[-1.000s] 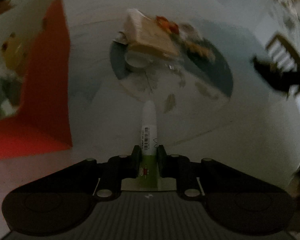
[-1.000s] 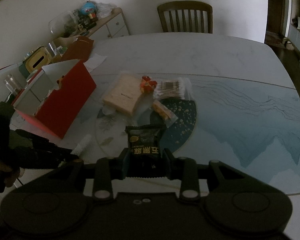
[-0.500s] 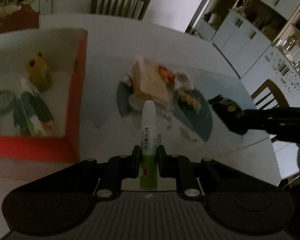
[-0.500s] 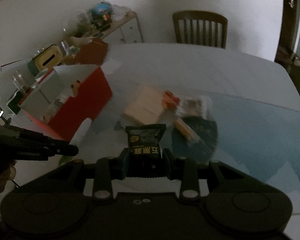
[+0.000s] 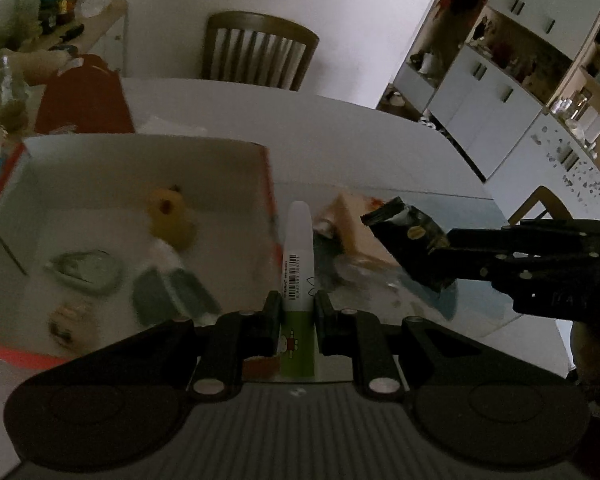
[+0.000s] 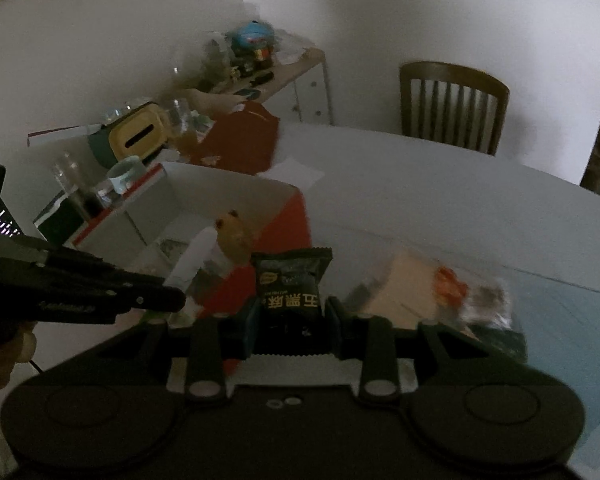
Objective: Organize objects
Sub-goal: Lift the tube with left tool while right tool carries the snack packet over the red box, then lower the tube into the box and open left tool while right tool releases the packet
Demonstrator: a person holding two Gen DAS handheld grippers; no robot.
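Dim room: white walls, wooden chair (image 6: 454, 104), cluttered sideboard (image 6: 288, 76), white cabinets (image 5: 496, 92).

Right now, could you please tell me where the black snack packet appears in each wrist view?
Left wrist view: black snack packet at centre right, held by the right gripper.
Right wrist view: bottom centre, clamped between that gripper's fingers.
Shared landmark: the yellow toy inside the red box.
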